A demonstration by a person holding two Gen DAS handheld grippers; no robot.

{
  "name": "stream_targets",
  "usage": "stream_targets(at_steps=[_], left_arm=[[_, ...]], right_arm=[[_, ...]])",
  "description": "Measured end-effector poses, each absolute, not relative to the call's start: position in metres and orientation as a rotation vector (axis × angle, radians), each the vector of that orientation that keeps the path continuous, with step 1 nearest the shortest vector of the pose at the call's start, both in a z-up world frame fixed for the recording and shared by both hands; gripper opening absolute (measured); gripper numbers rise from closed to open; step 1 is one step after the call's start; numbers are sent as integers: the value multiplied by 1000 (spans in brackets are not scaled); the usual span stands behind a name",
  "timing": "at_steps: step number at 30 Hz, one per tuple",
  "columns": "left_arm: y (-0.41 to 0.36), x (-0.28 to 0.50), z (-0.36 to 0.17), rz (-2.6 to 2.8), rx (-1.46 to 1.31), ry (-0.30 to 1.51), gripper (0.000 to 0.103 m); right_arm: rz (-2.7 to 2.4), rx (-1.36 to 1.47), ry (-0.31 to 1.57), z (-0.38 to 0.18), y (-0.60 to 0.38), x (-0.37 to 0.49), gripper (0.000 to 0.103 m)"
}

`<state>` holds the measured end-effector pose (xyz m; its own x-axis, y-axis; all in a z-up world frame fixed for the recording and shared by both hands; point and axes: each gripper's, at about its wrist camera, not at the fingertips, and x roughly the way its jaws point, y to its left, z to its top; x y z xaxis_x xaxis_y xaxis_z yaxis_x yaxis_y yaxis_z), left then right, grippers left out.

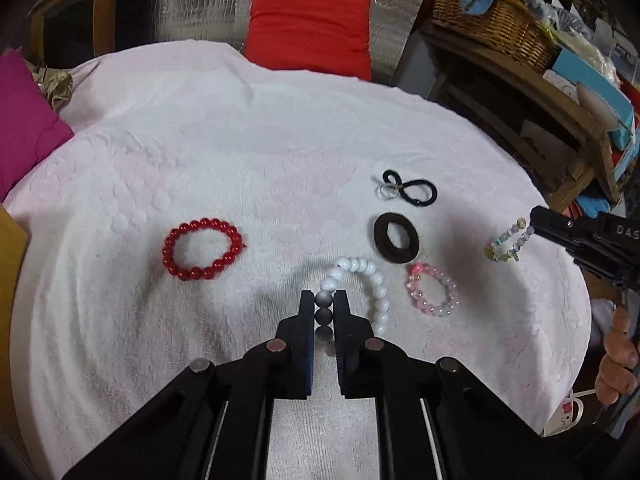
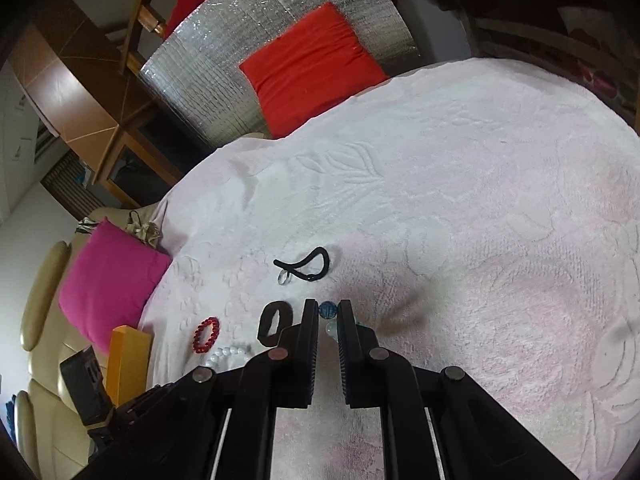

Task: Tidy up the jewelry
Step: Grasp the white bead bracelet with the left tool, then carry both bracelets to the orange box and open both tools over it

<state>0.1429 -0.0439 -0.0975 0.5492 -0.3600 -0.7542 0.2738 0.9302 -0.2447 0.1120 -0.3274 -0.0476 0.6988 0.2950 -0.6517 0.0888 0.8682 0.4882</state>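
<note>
My left gripper [image 1: 323, 296] is shut on the white bead bracelet [image 1: 372, 280], which trails onto the pale pink cloth [image 1: 240, 140]. A red bead bracelet [image 1: 202, 254] lies to the left. A pink bead bracelet [image 1: 434, 290], a brown hair tie [image 1: 396, 238] and a thin black hair tie with a ring [image 1: 412, 190] lie to the right. My right gripper [image 2: 328, 308] is shut on a multicoloured bead bracelet [image 2: 327, 310]; in the left wrist view that bracelet [image 1: 506, 242] hangs from it at the right edge.
A red cushion [image 1: 308, 30] stands behind the cloth and a magenta cushion [image 1: 24, 120] at its left. Wooden shelves with a wicker basket [image 1: 492, 20] stand at the right. A yellow box [image 2: 128, 364] sits at the cloth's edge.
</note>
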Motion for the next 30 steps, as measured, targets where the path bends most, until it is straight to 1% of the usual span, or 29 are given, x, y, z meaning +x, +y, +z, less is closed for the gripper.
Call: stream_targets(at_steps=[5,15,30], left_arm=[[-33,137,-85,-363,-89,857,9],[-8,129,-71,-319,-104,802,9],[53,108,-54,-258,-163,737,9]], right_arm=[[153,548,782,-45,-327,111,11],[226,512,736,-33,-298,110,11],[370,423,741,-30,-203,120,11]])
